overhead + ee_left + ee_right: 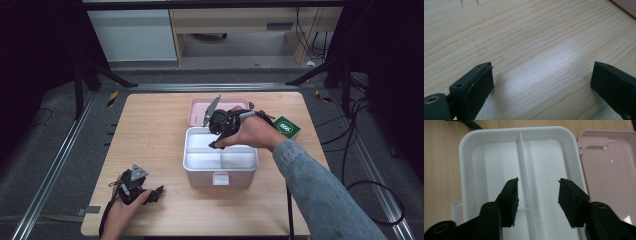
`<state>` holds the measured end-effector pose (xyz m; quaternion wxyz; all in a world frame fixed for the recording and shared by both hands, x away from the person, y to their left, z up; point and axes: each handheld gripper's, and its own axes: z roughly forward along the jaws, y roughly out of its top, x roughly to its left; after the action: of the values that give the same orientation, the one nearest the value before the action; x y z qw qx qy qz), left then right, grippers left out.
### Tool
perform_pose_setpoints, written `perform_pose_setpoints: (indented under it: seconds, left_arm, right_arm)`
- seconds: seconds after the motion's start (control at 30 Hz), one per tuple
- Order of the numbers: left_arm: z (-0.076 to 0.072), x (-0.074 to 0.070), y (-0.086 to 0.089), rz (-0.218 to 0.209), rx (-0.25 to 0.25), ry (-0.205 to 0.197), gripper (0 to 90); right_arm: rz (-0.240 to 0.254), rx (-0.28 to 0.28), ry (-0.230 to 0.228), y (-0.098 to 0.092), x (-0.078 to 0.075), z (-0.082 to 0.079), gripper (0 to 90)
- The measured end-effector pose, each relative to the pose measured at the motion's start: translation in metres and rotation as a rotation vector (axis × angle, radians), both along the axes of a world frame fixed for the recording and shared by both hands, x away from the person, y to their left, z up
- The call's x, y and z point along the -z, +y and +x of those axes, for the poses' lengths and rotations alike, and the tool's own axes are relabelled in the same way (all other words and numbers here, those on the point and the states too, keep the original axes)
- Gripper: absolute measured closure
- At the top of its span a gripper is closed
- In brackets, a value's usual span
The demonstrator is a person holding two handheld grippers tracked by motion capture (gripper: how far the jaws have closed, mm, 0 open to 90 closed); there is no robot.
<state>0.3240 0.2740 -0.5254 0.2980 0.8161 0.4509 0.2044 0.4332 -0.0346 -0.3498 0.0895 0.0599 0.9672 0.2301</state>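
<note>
Resting near the bench's near-left corner, the left tongs (156,192) lie in a hand (122,212) on the pale wood-grain bench (150,130); the left gripper view shows the jaws spread wide with bare wood between them, holding nothing.

Item, mid-bench, slightly toward the near edge: one white rectangular plastic tray with thin moulded dividers (469,157), seated in a pink box base (200,179) with a white front latch (220,178). No compartment holds anything that can be seen. Judged light, rigid and smooth, so likely slippery under hard pads; the walls and dividers look thin and may flex or crack if pinched hard. Best purchase, by appearance, is the rolled outer rim or the upright divider rather than the flat floor.

Item, over the tray's far side: the right tongs (537,195), carried by a hand (257,132) in a blue denim sleeve (320,190). Jaws stand about half open, straddling the long central divider (524,167) from above, gripping nothing; whether they touch it cannot be told.

Item, beyond the tray toward the far edge: pink hinged plastic lid (609,162), laid open and flat.

Item, toward the right edge: small green carton with white emblem (286,127), apart from the box.
</note>
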Motion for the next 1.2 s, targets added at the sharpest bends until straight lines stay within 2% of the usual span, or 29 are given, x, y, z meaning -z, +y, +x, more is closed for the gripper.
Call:
perform_pose_setpoints:
  seconds: [0.1,0.27,0.4,0.5,0.77,1.2]
  left_arm:
    - [0.0,0.0,0.0,-0.002,0.001,0.002,3.9]
    - [-0.001,0.0,0.001,-0.008,0.004,0.005,3.9]
    - [0.0,0.001,0.0,-0.008,0.002,0.007,3.3]
    - [0.0,0.001,0.0,-0.009,-0.003,0.008,3.2]
    - [0.001,0.002,0.002,-0.023,-0.006,0.016,2.4]
    - [0.001,0.002,0.002,-0.023,-0.009,0.016,2.2]
  right_arm:
    - [-0.031,-0.023,0.019,0.005,0.005,0.003,62.2]
    - [-0.088,-0.045,0.042,0.011,0.015,0.007,68.2]
    - [-0.109,-0.047,0.059,0.013,0.019,0.01,71.9]
    - [-0.118,-0.068,0.055,0.016,0.02,0.009,74.6]
    - [-0.16,-0.098,0.085,0.02,0.028,0.012,78.2]
    - [-0.215,-0.133,0.1,0.022,0.034,0.014,80.5]
